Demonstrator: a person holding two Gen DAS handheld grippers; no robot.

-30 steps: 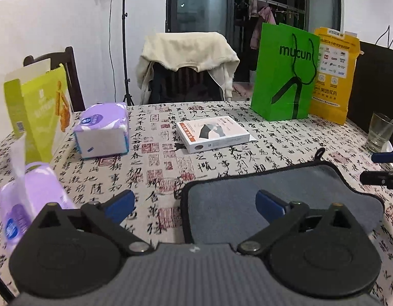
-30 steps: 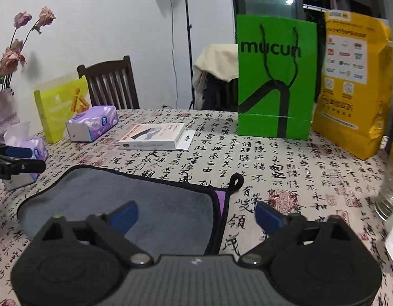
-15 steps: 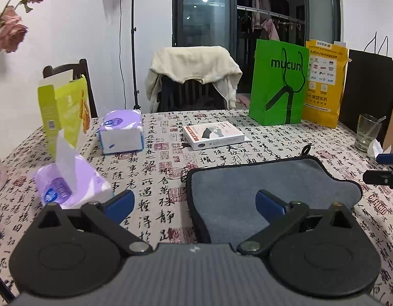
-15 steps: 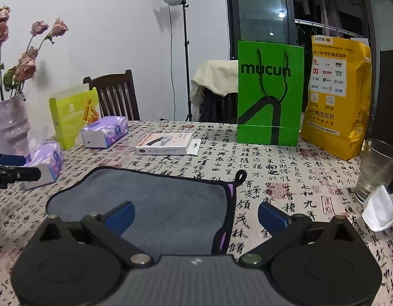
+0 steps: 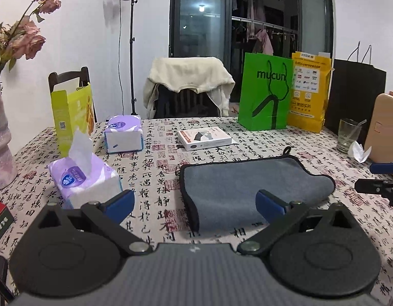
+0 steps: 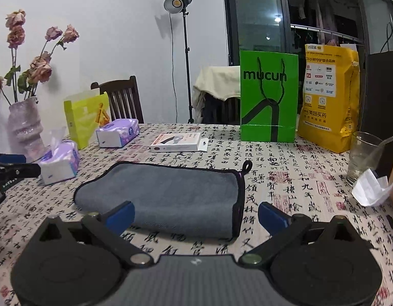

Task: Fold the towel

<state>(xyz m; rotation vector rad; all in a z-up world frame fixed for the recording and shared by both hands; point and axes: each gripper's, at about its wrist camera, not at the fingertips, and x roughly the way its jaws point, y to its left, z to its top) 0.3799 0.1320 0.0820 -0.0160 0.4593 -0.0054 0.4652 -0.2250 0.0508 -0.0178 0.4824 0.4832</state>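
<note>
A grey towel [image 5: 247, 186] with black trim lies folded on the patterned tablecloth, with a small hanging loop at its far corner. It also shows in the right wrist view [image 6: 171, 191]. My left gripper [image 5: 195, 202] is open and empty, held above the table just short of the towel's near left edge. My right gripper [image 6: 195, 215] is open and empty, just short of the towel's near right edge. Each gripper's tips show at the edge of the other view, the right gripper [image 5: 375, 178] and the left gripper [image 6: 12, 165].
Two purple tissue packs [image 5: 81, 178] [image 5: 123, 134], a yellow-green box [image 5: 71, 117] and a vase [image 6: 23, 125] stand on the left. A white flat box [image 5: 204, 139] lies behind the towel. A green bag [image 6: 269, 97], a yellow bag [image 6: 329, 97] and a glass [image 6: 362, 153] stand at the right.
Both grippers have pulled back toward me and risen, so the towel looks smaller and farther away. Both stay open and empty.
</note>
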